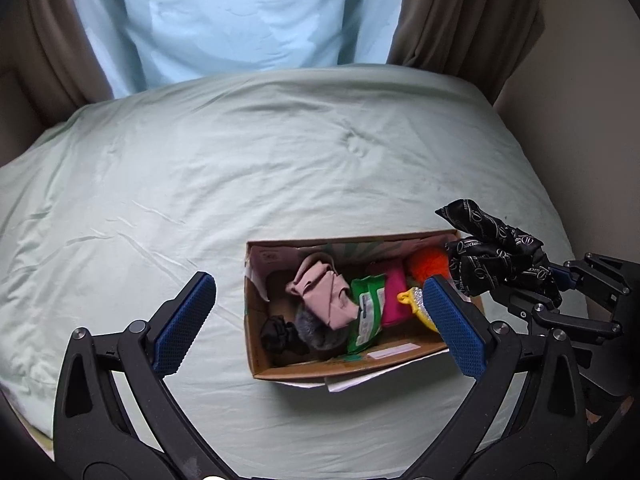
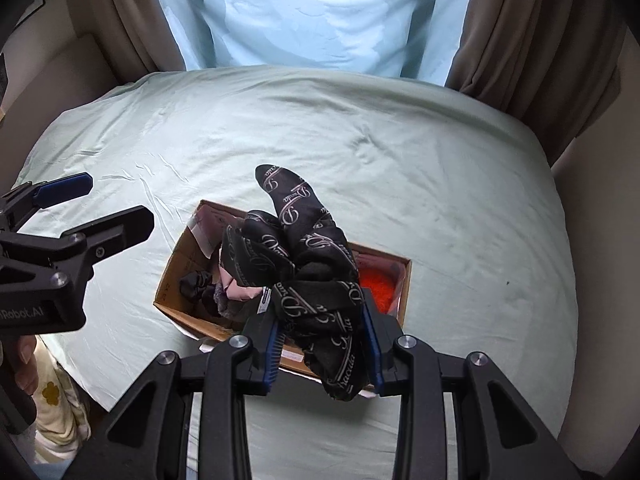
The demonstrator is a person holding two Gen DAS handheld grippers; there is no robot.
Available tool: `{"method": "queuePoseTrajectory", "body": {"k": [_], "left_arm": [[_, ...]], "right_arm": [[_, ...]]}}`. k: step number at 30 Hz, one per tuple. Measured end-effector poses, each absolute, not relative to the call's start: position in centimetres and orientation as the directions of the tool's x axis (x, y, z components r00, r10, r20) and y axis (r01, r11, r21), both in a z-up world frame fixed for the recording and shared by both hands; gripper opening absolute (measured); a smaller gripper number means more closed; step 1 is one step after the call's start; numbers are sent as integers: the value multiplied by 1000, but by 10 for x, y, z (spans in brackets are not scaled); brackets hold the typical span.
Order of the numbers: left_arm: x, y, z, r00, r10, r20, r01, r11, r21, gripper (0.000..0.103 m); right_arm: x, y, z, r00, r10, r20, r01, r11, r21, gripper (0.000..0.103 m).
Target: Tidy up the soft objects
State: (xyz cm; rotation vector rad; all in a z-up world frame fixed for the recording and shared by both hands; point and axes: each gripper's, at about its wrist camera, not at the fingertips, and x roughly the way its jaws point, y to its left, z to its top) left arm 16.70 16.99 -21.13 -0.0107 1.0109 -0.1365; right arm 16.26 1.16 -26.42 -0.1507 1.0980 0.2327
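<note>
A cardboard box lies on the pale green bed. It holds a pink cloth, a green wipes pack, a magenta item, an orange pompom, a yellow item, a grey fuzzy item and a black scrunchie. My right gripper is shut on a black patterned scarf and holds it above the box. The scarf also shows in the left wrist view, at the box's right end. My left gripper is open and empty above the box.
Brown curtains flank a light blue window blind behind the bed. A beige wall stands to the right. A white cloth with yellow flowers lies beside the bed at the lower left.
</note>
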Motion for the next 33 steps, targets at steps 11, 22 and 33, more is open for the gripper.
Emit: {"method": "queuePoseTrajectory", "body": {"k": [11, 22, 33], "left_arm": [[189, 186, -299, 362, -111, -925, 121, 990, -71, 103], [209, 185, -345, 258, -117, -959, 142, 986, -82, 103], [200, 182, -350, 235, -129, -963, 160, 983, -93, 103]], "right_arm": [[194, 23, -346, 256, 100, -962, -189, 981, 52, 32], [229, 26, -382, 167, 145, -975, -157, 980, 119, 40], [228, 4, -381, 193, 109, -975, -106, 990, 90, 98]]}}
